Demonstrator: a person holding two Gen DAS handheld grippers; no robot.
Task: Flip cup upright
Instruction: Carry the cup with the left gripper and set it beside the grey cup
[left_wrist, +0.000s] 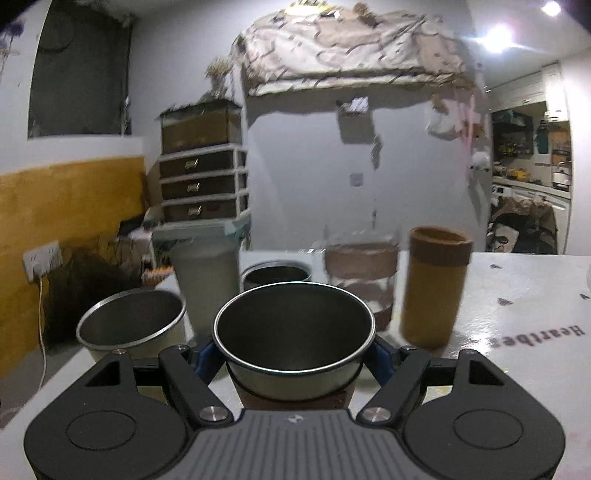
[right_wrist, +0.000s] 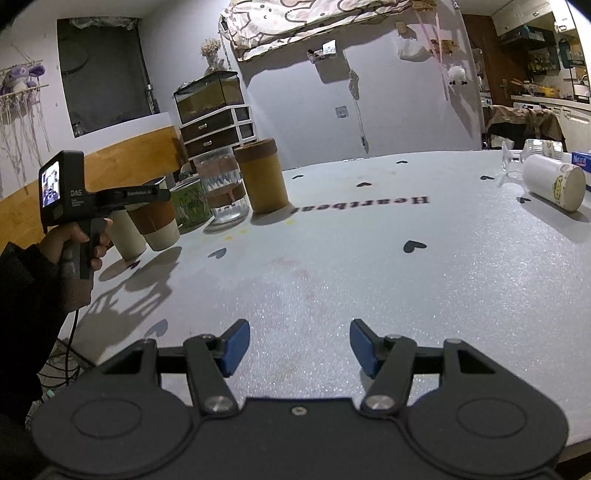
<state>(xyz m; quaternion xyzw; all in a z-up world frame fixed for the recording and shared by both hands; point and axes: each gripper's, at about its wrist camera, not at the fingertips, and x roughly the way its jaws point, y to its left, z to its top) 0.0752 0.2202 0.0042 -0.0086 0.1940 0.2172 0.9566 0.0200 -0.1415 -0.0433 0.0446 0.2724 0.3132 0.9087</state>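
Cup (left_wrist: 294, 332) sits mouth-up, pinched by your left gripper (left_wrist: 295, 354); only setting down remains, right gripper (right_wrist: 299, 347) spread, idle

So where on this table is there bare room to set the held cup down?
Bare table spreads between the open right gripper, the yellow canister and the lying white cup. The left corner around the left gripper's cup is crowded.

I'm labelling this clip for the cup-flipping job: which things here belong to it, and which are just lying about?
In the job:
- left tool
- steel cup, gripped, mouth up
- white cup, on its side

Lying about:
- yellow canister
- glass jar
- right tool, open, idle
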